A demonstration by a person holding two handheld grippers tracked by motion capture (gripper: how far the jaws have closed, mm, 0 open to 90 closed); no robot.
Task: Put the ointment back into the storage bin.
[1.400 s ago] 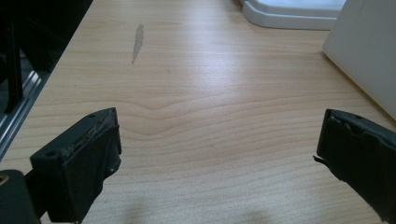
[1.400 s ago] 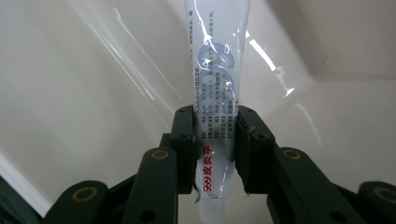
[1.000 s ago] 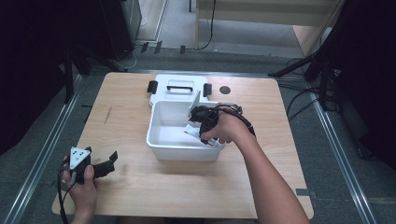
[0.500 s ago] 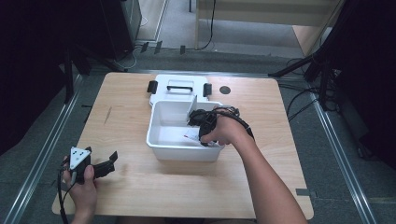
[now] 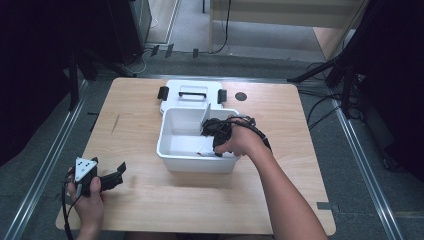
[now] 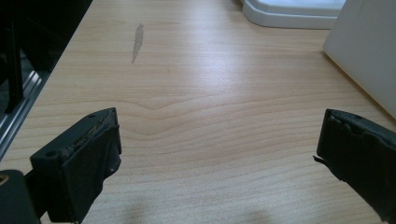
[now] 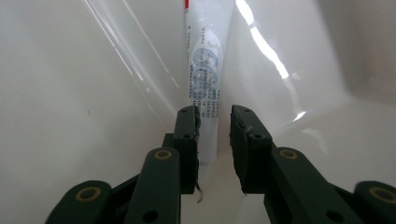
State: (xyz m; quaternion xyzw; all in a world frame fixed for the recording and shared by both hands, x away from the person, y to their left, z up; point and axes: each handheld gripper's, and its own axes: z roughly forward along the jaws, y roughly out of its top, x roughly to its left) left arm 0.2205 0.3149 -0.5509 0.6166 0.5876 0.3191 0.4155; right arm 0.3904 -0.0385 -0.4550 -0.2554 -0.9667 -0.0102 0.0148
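My surface (image 5: 150,210) is pale wood with a fine grain and a soft satin sheen, marked by one dull grey scuff (image 6: 137,42) at the far left. The bin (image 5: 197,164) is smooth white plastic, glossy enough inside to throw bright streaks of light. The tube (image 7: 204,70) lying in it looks like slick white plastic with blue print. My right gripper (image 7: 214,140) has matt dark-green plastic links; the pads on my left gripper (image 6: 217,163) are rough, worn black rubber. The lid (image 5: 192,95) is smooth white plastic too.
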